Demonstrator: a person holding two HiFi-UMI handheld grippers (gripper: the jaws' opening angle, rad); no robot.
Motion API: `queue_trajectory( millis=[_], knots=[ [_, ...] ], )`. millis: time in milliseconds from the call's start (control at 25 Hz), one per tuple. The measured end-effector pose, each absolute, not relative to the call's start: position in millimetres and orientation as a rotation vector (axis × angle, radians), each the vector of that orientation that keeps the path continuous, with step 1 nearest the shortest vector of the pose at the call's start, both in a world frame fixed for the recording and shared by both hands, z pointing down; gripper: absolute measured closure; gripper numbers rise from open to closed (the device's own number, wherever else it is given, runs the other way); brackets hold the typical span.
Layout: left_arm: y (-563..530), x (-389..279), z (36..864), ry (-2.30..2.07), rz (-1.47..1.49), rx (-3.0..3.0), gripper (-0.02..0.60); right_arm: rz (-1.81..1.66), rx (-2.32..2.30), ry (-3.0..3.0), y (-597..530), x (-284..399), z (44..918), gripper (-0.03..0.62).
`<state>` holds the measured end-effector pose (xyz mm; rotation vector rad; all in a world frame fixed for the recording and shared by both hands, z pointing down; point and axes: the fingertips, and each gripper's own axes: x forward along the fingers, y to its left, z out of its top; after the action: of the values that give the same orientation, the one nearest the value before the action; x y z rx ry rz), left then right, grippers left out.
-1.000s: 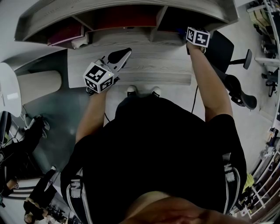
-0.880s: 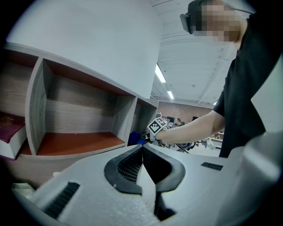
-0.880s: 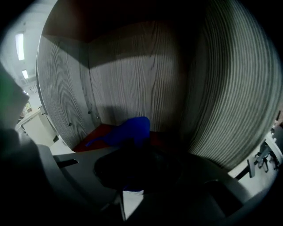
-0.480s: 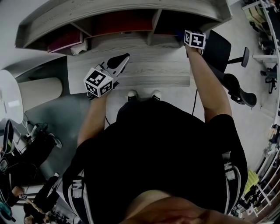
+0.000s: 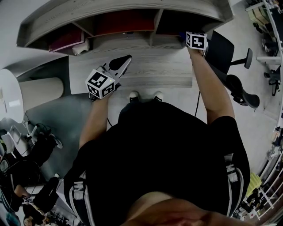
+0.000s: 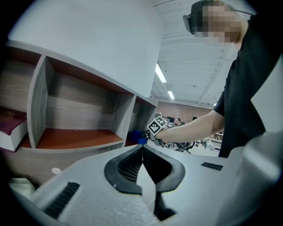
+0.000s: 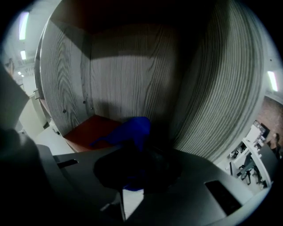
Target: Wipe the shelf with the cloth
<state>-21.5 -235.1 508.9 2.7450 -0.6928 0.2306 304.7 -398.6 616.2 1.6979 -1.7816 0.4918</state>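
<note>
1 cloth [image 7: 132,128], blue and bunched, is pinched in the right tongs [image 7: 135,154]. The jaws are clamped on it w/ a loose fold sticking out ahead of the tips. The cloth is inside the right-end compartment of the shelf [image 5: 132,11], over that compartment's red-brown floor and close to its right side wall. Can't tell if it touches floor or wall. In the left gripper view the same cloth shows as 1 blue spot at that compartment's front edge, just beside the right tongs' marker cube [image 6: 155,126].

Shelf is grey wood-grain. 3 compartments are visible, each w/ a red-brown floor, and 2 upright dividers stand btwn them. The left compartment holds 1 maroon book [image 6: 11,126] lying flat.

Left tongs [image 6: 142,149] have jaws pressed together w/ nothing btwn them. They're held in the air over the left part of the bench [image 5: 150,73], tips toward the shelf, well apart from the right tongs. 2 marker cubes in all, 1 per tongs.

Bench is grey wood-grain too, and the shelf stands along its back edge. 1 small white object [image 5: 80,44] lies near the bench's back-left corner, just beside the left compartment; too small to tell what it is.

Past the bench's front edge are 2 white shoe tips [image 5: 132,93], side by side. 1 black office chair [image 5: 225,48] stands off the bench's right edge.
</note>
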Motion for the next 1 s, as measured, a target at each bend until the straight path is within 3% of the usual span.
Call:
queue_trajectory(
  millis=[1000],
  knots=[
    [-218.3,-23.8,515.8,-0.671,0.242,2.714,0.563,0.17,1.456,-1.642,-396.5,287.1,605.4,0.54]
  ],
)
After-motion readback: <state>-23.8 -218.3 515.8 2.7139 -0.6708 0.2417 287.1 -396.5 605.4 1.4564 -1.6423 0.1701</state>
